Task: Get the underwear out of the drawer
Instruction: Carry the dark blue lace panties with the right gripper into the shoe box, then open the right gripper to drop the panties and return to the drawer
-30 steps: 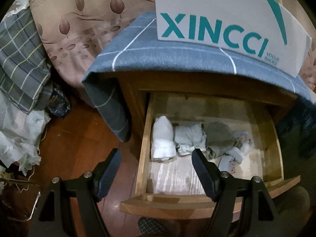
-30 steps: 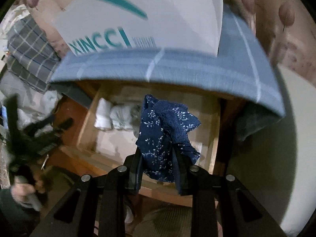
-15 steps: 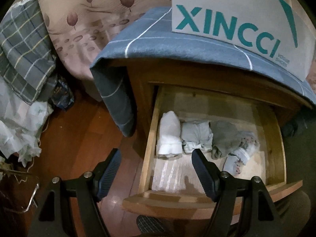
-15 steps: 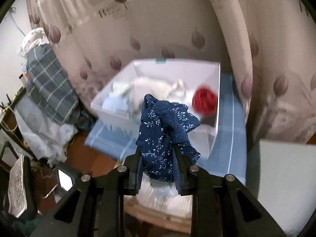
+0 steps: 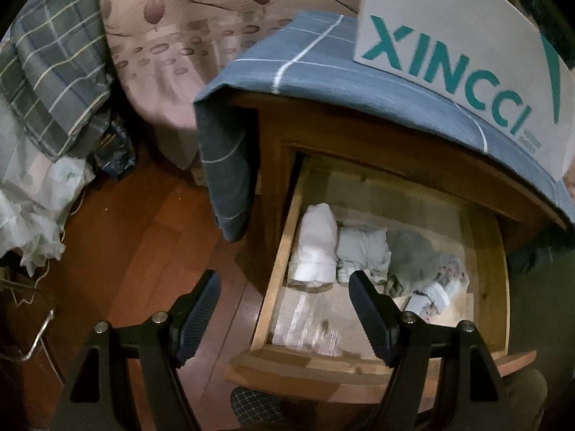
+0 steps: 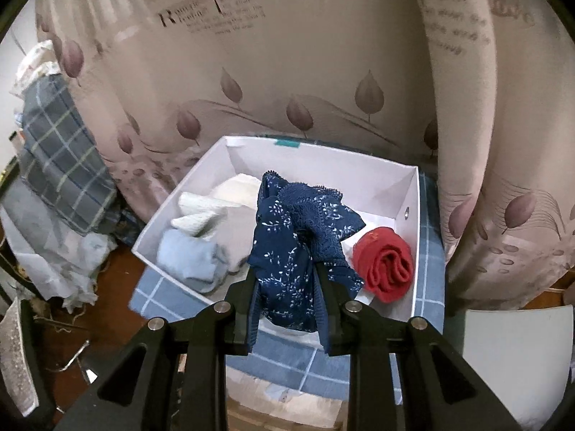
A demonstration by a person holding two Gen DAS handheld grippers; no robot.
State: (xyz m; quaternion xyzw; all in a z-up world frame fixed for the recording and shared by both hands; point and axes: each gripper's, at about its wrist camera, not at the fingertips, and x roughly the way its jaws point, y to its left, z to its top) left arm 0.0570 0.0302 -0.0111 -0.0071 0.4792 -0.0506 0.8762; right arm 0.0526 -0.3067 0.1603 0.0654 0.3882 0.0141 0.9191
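1. The right gripper (image 6: 287, 276) was clamped tight on navy floral underwear (image 6: 298, 244), held above the white box (image 6: 409, 194) near its front edge.
2. A red roll (image 6: 386, 264) lay in the box's right front corner.
3. The left gripper (image 5: 284, 300) hung wide open, empty, over the open drawer (image 5: 276, 273).
4. A white roll (image 5: 316, 248) sat against the drawer's left side.

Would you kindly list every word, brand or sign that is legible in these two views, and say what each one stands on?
"XINCCI": large teal letters on the side of the white box, left wrist view.
Small teal lettering after the last letter of that brand: too small to read.
Large "R" opening some lines of dark print on the curtain, right wrist view: the rest is blurred.
More print on the curtain's right fold: unreadable.
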